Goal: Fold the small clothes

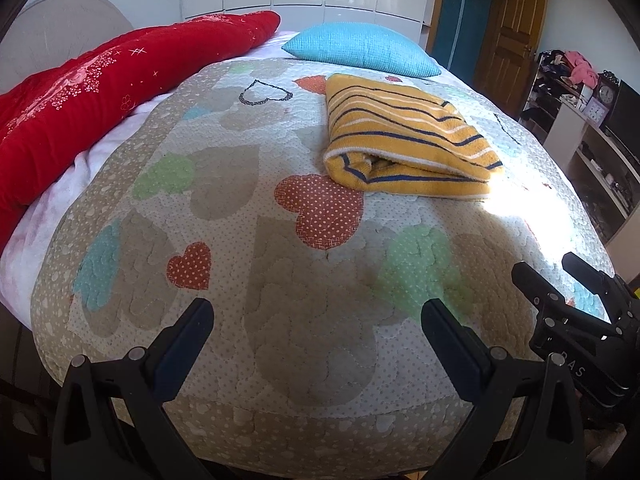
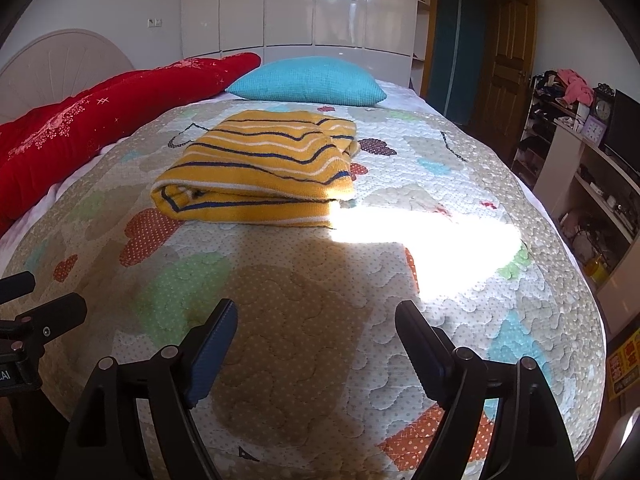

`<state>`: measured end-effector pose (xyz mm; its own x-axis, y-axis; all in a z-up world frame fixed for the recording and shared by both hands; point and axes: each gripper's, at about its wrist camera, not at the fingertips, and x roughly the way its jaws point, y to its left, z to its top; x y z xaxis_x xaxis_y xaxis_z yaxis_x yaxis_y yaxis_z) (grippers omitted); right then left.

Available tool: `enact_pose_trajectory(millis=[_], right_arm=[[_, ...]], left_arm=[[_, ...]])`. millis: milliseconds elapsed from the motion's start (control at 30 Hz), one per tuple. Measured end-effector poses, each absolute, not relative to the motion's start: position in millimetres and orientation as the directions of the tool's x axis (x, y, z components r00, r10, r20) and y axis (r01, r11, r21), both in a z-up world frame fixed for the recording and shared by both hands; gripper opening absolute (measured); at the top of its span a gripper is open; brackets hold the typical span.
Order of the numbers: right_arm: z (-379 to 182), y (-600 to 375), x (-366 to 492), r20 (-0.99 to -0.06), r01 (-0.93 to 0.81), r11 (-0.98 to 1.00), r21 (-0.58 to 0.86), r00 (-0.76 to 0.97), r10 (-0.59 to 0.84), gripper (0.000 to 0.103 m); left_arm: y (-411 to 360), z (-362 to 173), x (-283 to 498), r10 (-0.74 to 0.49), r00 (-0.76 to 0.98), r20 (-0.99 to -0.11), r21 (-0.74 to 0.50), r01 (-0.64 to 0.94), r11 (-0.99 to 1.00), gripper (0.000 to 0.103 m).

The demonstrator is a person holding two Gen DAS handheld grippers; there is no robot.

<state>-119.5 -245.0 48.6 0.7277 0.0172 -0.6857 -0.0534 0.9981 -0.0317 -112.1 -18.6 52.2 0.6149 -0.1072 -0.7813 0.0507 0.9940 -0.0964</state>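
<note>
A yellow sweater with dark blue and white stripes lies folded into a thick rectangle on the heart-patterned quilt; the right wrist view has the sweater left of centre. My left gripper hangs open over the quilt's near end, well short of the sweater, nothing between its fingers. My right gripper is open too, over bare quilt, empty. The right gripper also shows at the right edge of the left wrist view. The left gripper shows at the left edge of the right wrist view.
A red blanket lies along the bed's left side and a turquoise pillow sits behind the sweater. Shelves with clocks and clutter stand to the right of the bed. A bright sun patch falls across the quilt.
</note>
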Motion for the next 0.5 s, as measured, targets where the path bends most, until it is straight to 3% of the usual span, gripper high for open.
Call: enact_pose_trajectory(millis=[500], right_arm=[[45.9, -245.7, -116.5, -0.691, -0.048, 0.998, -0.042, 0.723, 0.005, 0.088]], left_arm=[[-27.1, 43.1, -110.9, -0.124, 0.575, -0.809, -0.099, 0.076, 0.992, 0.103]])
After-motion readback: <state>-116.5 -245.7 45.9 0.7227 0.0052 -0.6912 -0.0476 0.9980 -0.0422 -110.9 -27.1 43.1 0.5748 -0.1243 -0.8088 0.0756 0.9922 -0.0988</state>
